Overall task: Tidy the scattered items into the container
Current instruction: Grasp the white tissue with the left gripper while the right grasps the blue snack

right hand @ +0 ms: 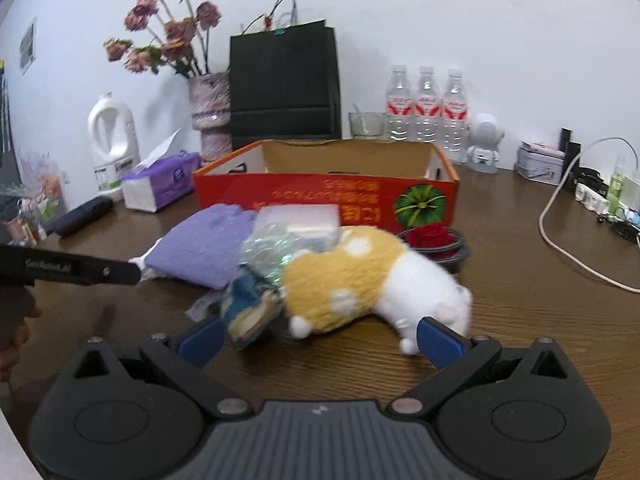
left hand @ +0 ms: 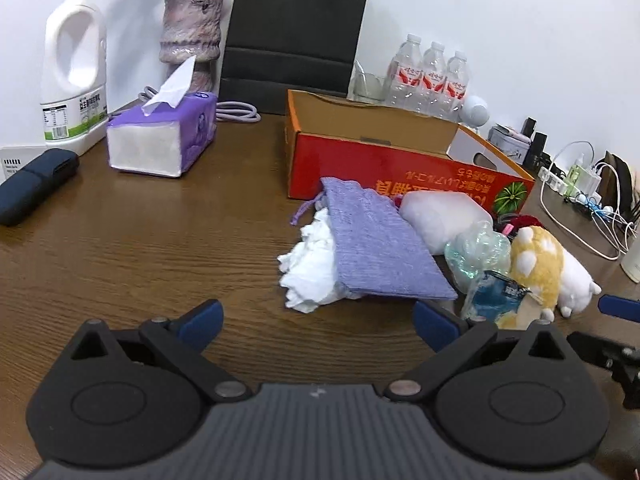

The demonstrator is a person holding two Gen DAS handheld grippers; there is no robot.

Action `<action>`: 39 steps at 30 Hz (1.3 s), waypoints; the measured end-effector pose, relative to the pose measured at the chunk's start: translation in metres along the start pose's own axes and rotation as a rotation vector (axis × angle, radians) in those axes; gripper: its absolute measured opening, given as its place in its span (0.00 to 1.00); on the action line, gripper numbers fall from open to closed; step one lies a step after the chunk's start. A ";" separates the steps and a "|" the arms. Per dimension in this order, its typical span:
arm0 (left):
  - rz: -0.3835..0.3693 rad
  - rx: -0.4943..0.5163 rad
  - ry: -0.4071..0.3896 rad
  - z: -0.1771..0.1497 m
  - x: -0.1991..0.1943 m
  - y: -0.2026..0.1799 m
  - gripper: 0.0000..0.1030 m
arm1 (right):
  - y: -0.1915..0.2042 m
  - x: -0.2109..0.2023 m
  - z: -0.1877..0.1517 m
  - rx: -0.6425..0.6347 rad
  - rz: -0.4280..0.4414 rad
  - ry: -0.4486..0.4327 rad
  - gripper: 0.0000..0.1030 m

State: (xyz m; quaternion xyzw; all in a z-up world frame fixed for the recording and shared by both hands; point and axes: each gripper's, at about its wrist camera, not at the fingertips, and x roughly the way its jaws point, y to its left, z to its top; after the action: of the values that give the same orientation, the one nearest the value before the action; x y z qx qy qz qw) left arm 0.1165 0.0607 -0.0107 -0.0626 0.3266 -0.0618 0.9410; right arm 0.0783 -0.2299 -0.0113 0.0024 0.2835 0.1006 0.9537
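An open red and orange cardboard box (left hand: 384,168) (right hand: 320,196) stands on the brown table. In front of it lies a pile: a purple cloth pouch (left hand: 376,244) (right hand: 204,248) on crumpled white tissue (left hand: 312,268), a white packet (left hand: 440,216) (right hand: 300,220), a crumpled clear wrapper (left hand: 476,252) (right hand: 268,252), a blue sachet (left hand: 496,296) (right hand: 248,304) and a yellow and white plush toy (left hand: 540,264) (right hand: 360,280). My left gripper (left hand: 316,320) is open and empty, just short of the tissue. My right gripper (right hand: 320,336) is open, with the plush's near edge between its fingertips.
A purple tissue pack (left hand: 164,136), a white jug (left hand: 76,72), a vase (left hand: 192,36), a black bag (left hand: 296,36) and water bottles (left hand: 428,76) line the back. A dark case (left hand: 36,184) lies left. A red flower in a dish (right hand: 434,240) sits behind the plush. Cables (right hand: 560,248) lie right.
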 end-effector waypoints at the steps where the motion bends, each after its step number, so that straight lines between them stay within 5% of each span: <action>1: 0.000 0.001 0.002 0.000 0.000 0.001 1.00 | 0.003 0.001 0.000 0.000 0.008 0.005 0.99; 11: -0.019 0.165 0.024 0.006 0.022 -0.001 0.98 | 0.034 0.019 -0.006 0.049 0.026 0.119 0.81; 18: -0.033 0.225 0.052 0.006 0.043 -0.005 0.71 | 0.043 0.039 0.001 0.156 0.017 0.124 0.58; 24: -0.063 0.245 0.050 0.011 0.046 -0.009 0.45 | 0.044 0.049 0.006 0.221 0.035 0.112 0.25; 26: -0.068 0.252 0.047 0.011 0.045 -0.010 0.28 | 0.044 0.048 0.005 0.223 0.035 0.098 0.15; 27: -0.071 0.254 0.043 0.011 0.044 -0.011 0.14 | 0.044 0.047 0.005 0.221 0.034 0.091 0.13; 30: -0.085 0.254 0.023 0.008 0.040 -0.011 0.08 | 0.044 0.042 0.004 0.213 0.046 0.064 0.08; 39: -0.073 0.239 -0.038 -0.002 0.014 -0.007 0.08 | 0.044 0.026 0.004 0.178 0.084 0.014 0.07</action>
State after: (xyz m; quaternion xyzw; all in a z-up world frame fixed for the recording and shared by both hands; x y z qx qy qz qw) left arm 0.1258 0.0514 -0.0195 0.0370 0.2966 -0.1334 0.9449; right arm 0.0935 -0.1817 -0.0190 0.0984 0.2976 0.1150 0.9426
